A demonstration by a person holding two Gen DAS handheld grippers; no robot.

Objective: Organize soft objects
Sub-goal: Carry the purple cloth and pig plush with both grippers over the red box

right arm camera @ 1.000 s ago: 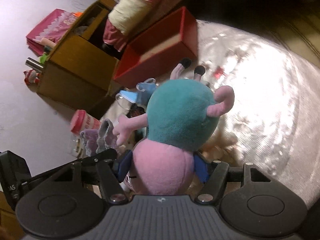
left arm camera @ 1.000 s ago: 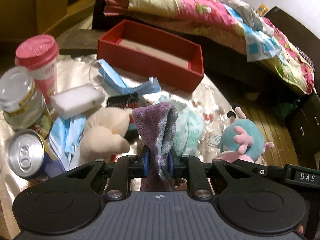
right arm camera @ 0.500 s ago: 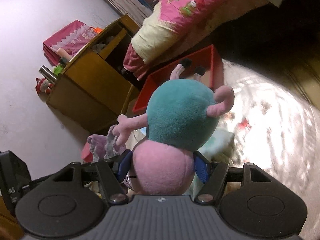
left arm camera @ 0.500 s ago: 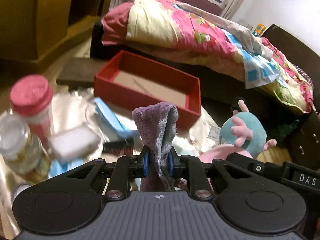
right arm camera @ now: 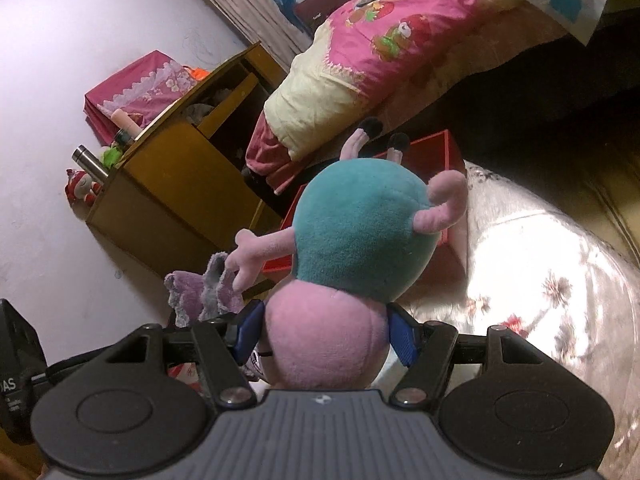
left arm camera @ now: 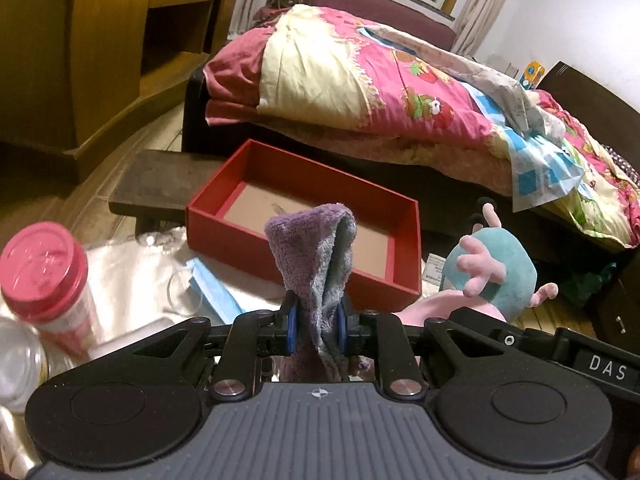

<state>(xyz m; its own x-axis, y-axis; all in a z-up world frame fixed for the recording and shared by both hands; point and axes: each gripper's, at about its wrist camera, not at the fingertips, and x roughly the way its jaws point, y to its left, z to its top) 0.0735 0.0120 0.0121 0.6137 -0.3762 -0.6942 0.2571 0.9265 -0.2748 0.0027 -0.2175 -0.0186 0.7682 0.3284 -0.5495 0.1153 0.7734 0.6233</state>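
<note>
My left gripper point(left arm camera: 315, 324) is shut on a purple-grey fleece cloth point(left arm camera: 316, 256) that stands up between the blue pads, held above the table in front of the open red box point(left arm camera: 304, 216). My right gripper point(right arm camera: 326, 334) is shut on a pink and teal plush toy point(right arm camera: 360, 232), gripping its pink head, feet pointing away. The plush also shows in the left wrist view point(left arm camera: 492, 272), to the right of the cloth. The cloth shows in the right wrist view point(right arm camera: 204, 292) at lower left. The red box point(right arm camera: 436, 160) lies behind the plush, mostly hidden.
A pink-lidded cup point(left arm camera: 44, 276), a clear jar point(left arm camera: 16, 364) and a blue face mask point(left arm camera: 212, 288) lie on the shiny silver table cover point(right arm camera: 540, 280). A bed with a pink quilt point(left arm camera: 392, 92) stands behind the box; a wooden cabinet point(left arm camera: 80, 48) stands at left.
Both grippers have risen and tilted up with their loads. The table clutter has dropped out of view and the red box and bed now fill more of the views.
</note>
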